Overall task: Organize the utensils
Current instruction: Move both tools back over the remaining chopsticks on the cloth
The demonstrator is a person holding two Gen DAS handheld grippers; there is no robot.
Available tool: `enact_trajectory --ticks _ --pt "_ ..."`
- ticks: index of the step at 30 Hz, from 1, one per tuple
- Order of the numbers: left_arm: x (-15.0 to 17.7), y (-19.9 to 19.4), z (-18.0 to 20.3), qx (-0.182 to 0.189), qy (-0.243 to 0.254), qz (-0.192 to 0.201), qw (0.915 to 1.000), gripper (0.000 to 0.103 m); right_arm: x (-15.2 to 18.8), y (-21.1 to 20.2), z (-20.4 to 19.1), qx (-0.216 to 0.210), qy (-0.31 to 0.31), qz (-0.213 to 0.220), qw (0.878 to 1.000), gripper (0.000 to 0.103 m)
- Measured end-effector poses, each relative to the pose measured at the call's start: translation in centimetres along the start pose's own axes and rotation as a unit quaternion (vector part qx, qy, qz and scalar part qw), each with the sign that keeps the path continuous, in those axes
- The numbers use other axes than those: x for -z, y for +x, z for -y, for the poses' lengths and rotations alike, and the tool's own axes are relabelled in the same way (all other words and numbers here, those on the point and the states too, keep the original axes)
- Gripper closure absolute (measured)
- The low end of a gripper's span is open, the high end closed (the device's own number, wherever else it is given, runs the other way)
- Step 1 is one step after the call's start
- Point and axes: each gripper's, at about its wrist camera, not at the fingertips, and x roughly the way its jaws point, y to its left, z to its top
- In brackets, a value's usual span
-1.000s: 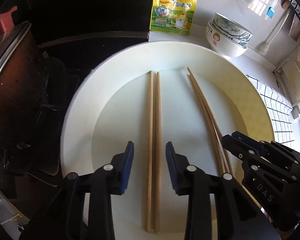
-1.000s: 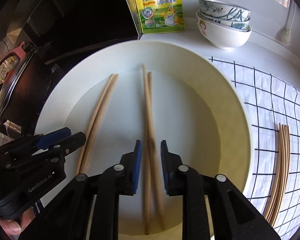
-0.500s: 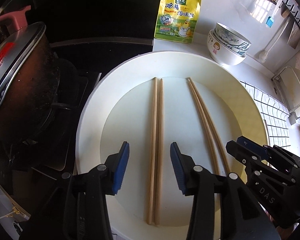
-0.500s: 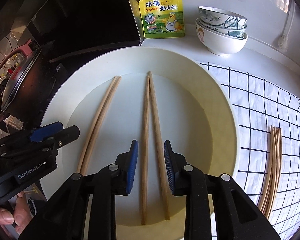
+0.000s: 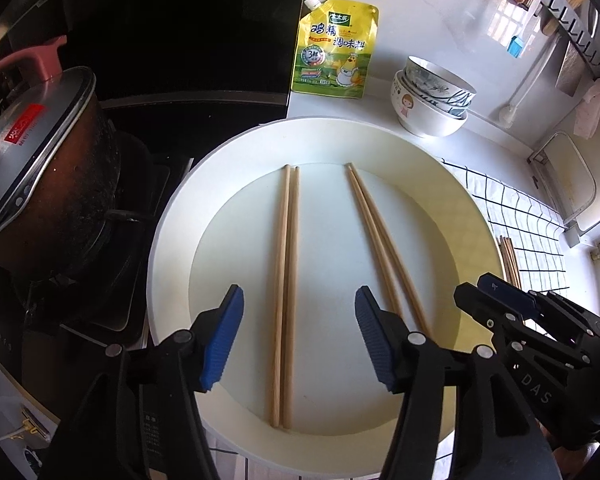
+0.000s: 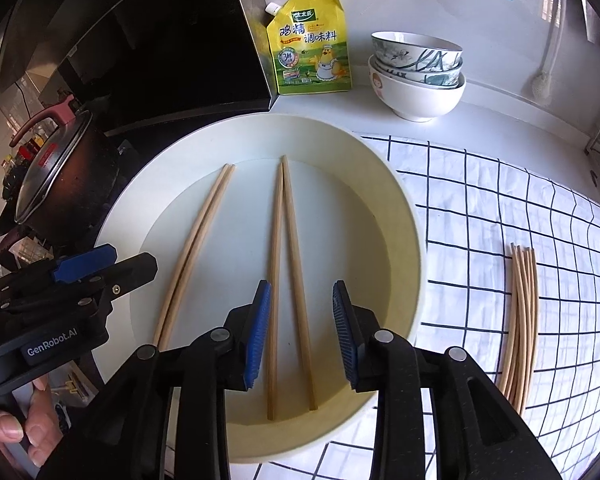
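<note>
Two pairs of wooden chopsticks lie on a large white plate [image 5: 172,264] [image 6: 404,216]. My left gripper [image 5: 298,338] hovers above the near end of the left pair [image 5: 285,264]. Its jaws are opening and its blue pads stand clear of the sticks on both sides. My right gripper [image 6: 300,326] hovers over the right pair [image 6: 286,248], whose near ends are splayed apart. Its jaws are also opening, and the pads do not touch the sticks. Each gripper shows in the other's view: the right gripper [image 5: 472,288] and the left gripper [image 6: 134,260], beside the left pair [image 6: 196,248].
A bundle of several more chopsticks [image 6: 522,320] lies on a white checked cloth [image 6: 500,200] right of the plate. Stacked bowls [image 6: 416,72] and a yellow seasoning pouch [image 6: 310,44] stand behind the plate. A lidded pot [image 5: 40,168] sits on the stove at the left.
Both grippers have lifted and drawn back from the plate while their jaws widened. The right pair's near ends have spread apart, and both pairs lie free on the plate.
</note>
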Motion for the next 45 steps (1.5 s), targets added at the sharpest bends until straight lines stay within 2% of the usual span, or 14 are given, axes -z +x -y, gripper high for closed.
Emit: enact_trajectory --ticks 10,14,16,18,27,35,45 --pt "1.0 -1.4 1.9 -0.002 0.010 0.006 0.9999 0.043 1.6 -2.5 1.7 -0.001 0.010 0.015 1.000 0.062" --pt "1.5 -1.8 2.8 -0.003 0.013 0.010 0.9999 0.033 2.3 -3.3 2.6 -0.003 0.015 0.019 1.000 0.059" --pt "1.7 -2.0 3.4 -0.002 0.014 0.012 0.9998 0.031 2.6 -3.7 3.2 -0.003 0.016 0.021 1.000 0.056" --pt "2.0 -2.3 4.0 -0.002 0.014 0.014 0.9998 0.026 2.9 -4.1 3.7 -0.001 0.016 0.025 1.000 0.051" --pt "3.4 -2.6 6.8 0.002 0.011 0.013 0.9998 0.017 4.3 -5.4 6.4 -0.006 0.017 0.024 1.000 0.036" --pt "4.2 -2.7 10.4 0.013 0.016 0.018 0.9996 0.010 5.9 -6.6 10.4 0.007 0.035 0.022 0.999 0.031" --pt "5.0 -1.9 16.9 0.028 0.053 0.012 0.9981 0.009 8.9 -7.5 17.5 0.055 0.078 0.007 0.995 0.028"
